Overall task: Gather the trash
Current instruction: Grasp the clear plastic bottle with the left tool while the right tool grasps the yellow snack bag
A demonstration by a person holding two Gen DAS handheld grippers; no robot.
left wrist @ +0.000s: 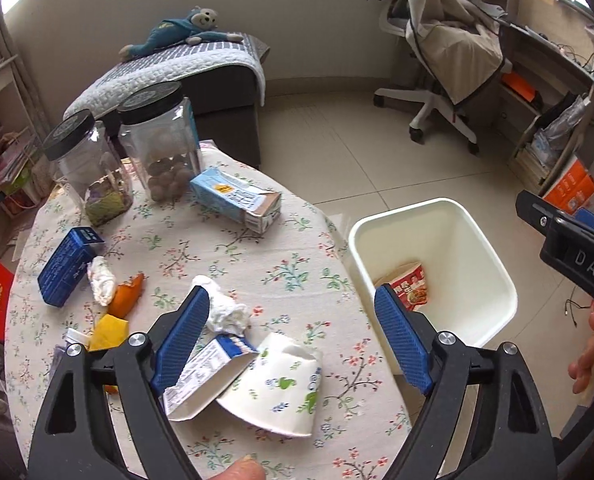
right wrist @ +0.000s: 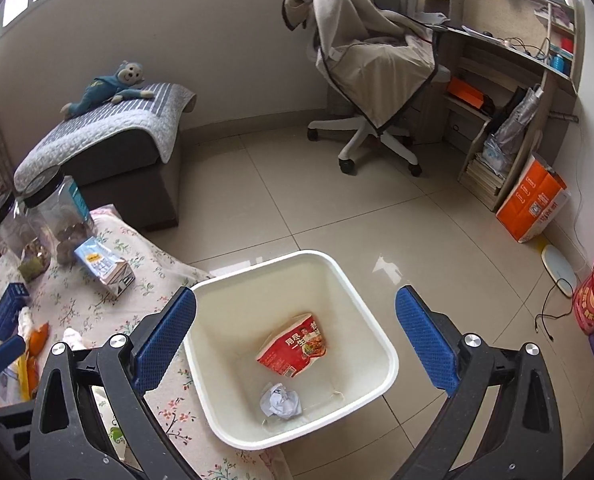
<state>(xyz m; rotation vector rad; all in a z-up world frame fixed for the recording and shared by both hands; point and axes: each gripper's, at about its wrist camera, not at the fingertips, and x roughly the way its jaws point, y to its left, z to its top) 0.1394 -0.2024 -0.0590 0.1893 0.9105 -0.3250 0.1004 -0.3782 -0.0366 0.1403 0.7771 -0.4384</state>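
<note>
Left wrist view has my left tool [left wrist: 293, 328] spread wide with nothing between its blue ribbed pads, over the round bench [left wrist: 257, 248] with its floral cloth. Using the white square plastic bin [left wrist: 473, 240] as landmark: it stands on the floor just beside the bench's right edge. Left of the bin, on the cloth, lie a crushed white paper cup with green print [left wrist: 281, 392], a small blue-and-white carton [left wrist: 205, 376] touching it, and a crumpled white tissue [left wrist: 227, 312] just behind both. Farther left of the bin lies a pale blue milk carton [left wrist: 237, 200] on its side. My right tool [right wrist: 297, 336] also gapes empty, above the bin (seen from the right wrist), where a red printed packet [right wrist: 293, 344] and a crumpled white paper ball [right wrist: 281, 402] rest inside.
</note>
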